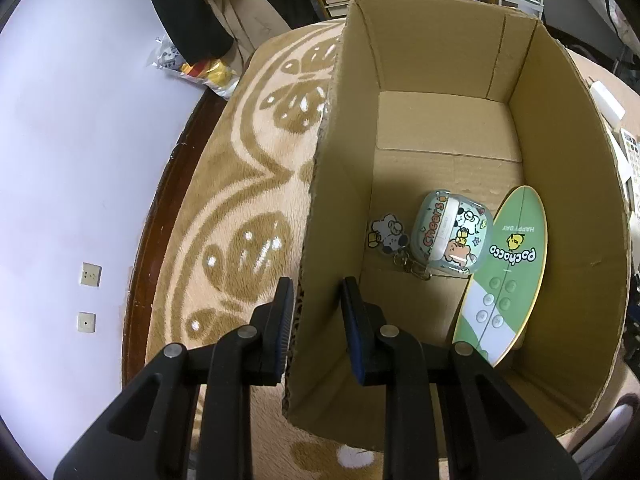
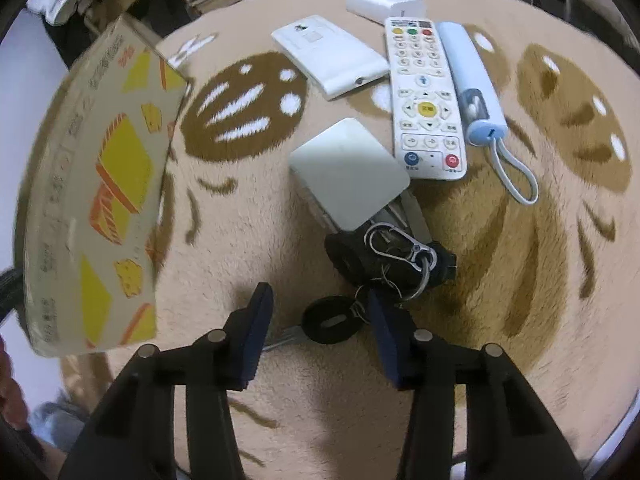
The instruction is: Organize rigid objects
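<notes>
Left gripper [image 1: 316, 312] fingers pinching cardboard box [image 1: 560, 208] wall, lower centre. Right gripper [image 2: 316, 320] fingers spread, straddling black key [image 2: 332, 320] of key bunch [image 2: 396, 256] on rug [image 2: 500, 280], lower centre.

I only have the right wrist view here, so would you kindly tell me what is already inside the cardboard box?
Observer: An earbud case with a small charm lies on the floor of the cardboard box.
Operator: Thank you. Is anything else in there?
Observer: Yes, a green surfboard-shaped board leans against the box's right wall.
Operator: And what is the left hand-held gripper doing?
Observer: The left hand-held gripper is clamped on the box's near left wall, one finger outside and one inside.
</notes>
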A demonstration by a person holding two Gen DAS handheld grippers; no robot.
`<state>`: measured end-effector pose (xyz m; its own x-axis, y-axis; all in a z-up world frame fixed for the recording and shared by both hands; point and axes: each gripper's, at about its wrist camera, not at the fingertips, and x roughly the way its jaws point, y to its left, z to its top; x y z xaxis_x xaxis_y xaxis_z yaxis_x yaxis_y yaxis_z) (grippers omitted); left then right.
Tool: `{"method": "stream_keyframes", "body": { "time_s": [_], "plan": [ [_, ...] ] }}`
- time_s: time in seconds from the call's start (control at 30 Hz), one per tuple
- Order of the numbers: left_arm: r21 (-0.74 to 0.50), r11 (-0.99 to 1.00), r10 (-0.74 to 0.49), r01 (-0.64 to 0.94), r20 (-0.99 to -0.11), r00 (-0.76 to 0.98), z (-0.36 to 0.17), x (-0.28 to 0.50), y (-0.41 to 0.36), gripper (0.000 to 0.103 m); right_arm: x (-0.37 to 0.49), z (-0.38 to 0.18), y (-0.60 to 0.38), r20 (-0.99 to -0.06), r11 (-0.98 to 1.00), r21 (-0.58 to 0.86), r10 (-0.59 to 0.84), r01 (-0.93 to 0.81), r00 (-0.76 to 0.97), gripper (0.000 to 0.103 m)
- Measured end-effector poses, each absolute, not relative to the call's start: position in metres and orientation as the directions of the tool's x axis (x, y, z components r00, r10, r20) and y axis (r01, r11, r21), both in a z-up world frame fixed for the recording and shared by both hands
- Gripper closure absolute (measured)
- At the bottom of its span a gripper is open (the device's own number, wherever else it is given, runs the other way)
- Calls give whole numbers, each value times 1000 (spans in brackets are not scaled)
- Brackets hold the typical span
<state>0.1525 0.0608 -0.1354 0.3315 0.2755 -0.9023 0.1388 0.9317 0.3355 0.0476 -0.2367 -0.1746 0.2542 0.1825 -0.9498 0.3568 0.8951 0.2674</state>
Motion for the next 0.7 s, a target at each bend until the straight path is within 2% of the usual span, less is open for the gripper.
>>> {"method": "stream_keyframes", "body": {
  "time_s": [0.07, 0.33, 0.4, 0.7],
  "plan": [
    [338, 931, 277, 140, -902, 332, -135, 153, 61, 80, 47, -176, -243, -949, 886, 280, 196, 371, 247, 57],
    [351, 925, 288, 146, -897, 336, -136, 152, 59, 79, 50, -185, -252, -952, 873, 290, 222, 392, 210, 57],
    [347, 927, 285, 143, -899, 334, -136, 152, 59, 79, 47, -185, -248, -954, 864, 285, 211, 415, 215, 67],
    [330, 933, 271, 141, -905, 328, -135, 154, 63, 79, 43, -168, -262, -947, 860, 290, 192, 421, 259, 68]
  ]
}}
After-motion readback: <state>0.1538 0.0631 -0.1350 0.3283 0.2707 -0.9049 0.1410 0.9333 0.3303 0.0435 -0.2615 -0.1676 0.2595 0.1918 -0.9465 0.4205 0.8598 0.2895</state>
